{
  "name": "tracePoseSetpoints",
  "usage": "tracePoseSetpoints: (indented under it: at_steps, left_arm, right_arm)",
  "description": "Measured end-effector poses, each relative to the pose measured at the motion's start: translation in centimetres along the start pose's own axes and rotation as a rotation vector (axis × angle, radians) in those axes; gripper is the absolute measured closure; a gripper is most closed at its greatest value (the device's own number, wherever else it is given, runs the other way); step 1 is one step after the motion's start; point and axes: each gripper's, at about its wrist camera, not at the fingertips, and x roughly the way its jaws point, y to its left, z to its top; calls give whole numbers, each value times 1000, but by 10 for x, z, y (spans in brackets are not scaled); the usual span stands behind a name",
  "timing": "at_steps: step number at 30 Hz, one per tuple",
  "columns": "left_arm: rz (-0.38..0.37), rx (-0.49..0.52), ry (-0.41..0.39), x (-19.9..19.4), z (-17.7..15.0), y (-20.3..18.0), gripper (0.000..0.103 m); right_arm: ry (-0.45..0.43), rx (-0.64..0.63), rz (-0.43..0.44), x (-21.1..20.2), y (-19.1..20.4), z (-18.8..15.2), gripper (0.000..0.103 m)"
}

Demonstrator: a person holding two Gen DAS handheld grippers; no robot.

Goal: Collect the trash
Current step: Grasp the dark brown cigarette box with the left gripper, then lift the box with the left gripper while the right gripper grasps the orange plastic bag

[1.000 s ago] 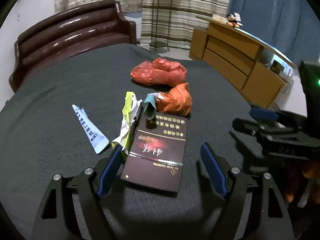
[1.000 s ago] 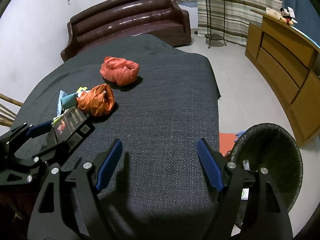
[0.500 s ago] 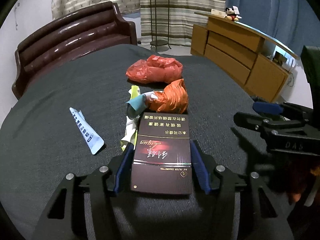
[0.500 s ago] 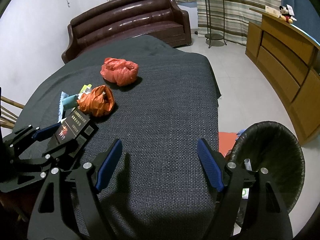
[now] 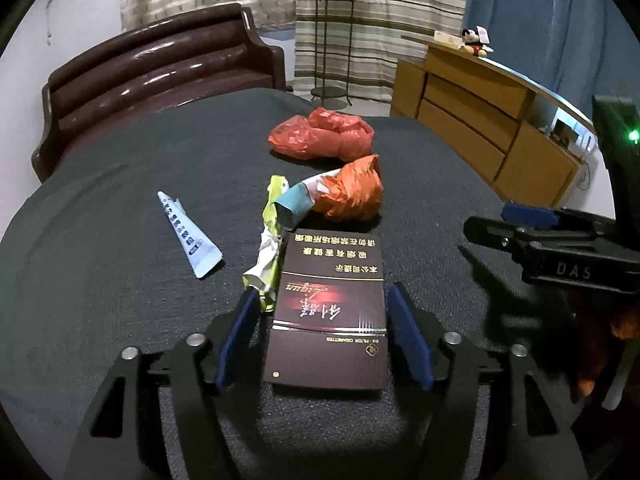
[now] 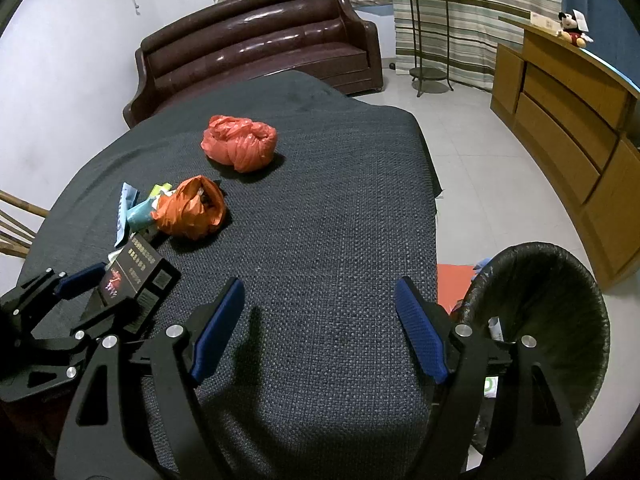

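A dark maroon cigarette carton (image 5: 328,312) lies on the dark cloth-covered table (image 5: 100,280) between the blue pads of my left gripper (image 5: 322,290). Its jaws are opening: a gap shows at the left pad, and the right pad sits almost against the carton. A crumpled yellow-green wrapper (image 5: 268,256) reaches into that gap. Beyond lie a teal packet (image 5: 294,208), an orange bag (image 5: 348,196), a red bag (image 5: 320,138) and a white-blue sachet (image 5: 188,236). My right gripper (image 6: 320,292) stands open over bare cloth, with the carton (image 6: 136,276) to its left.
A bin with a black liner (image 6: 560,280) stands on the floor off the table's right edge, with some litter inside. A brown sofa (image 6: 256,52) is behind the table. A wooden sideboard (image 6: 568,112) lines the right wall, and a chair back (image 6: 12,232) shows at far left.
My left gripper moved forward around the carton and narrowed onto it, squaring it up, then widened slightly. The right gripper kept still.
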Motion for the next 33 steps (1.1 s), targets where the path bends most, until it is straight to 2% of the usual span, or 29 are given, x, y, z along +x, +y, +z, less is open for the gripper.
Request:
tracePoseSetpoints:
  at_steps: [9, 15, 17, 19, 22, 33]
  left_arm:
    - [26, -27, -10, -7, -7, -2, 37]
    - [24, 12, -11, -4, -9, -12, 37]
    - [37, 34, -9, -1, -8, -17, 40]
    - [44, 42, 1, 2, -8, -18, 48]
    - [42, 45, -1, 5, -7, -20, 48]
    - [29, -6, -69, -18, -10, -13, 48]
  right_arm:
    - [-1, 1, 2, 0, 0, 0, 27]
    - [-2, 3, 5, -1, 0, 0, 27]
    - [-2, 2, 3, -1, 0, 0, 27]
    - [-2, 2, 4, -1, 0, 0, 27]
    - [-2, 2, 5, -1, 0, 0, 27]
    - [-4, -12, -15, -1, 5, 0, 27]
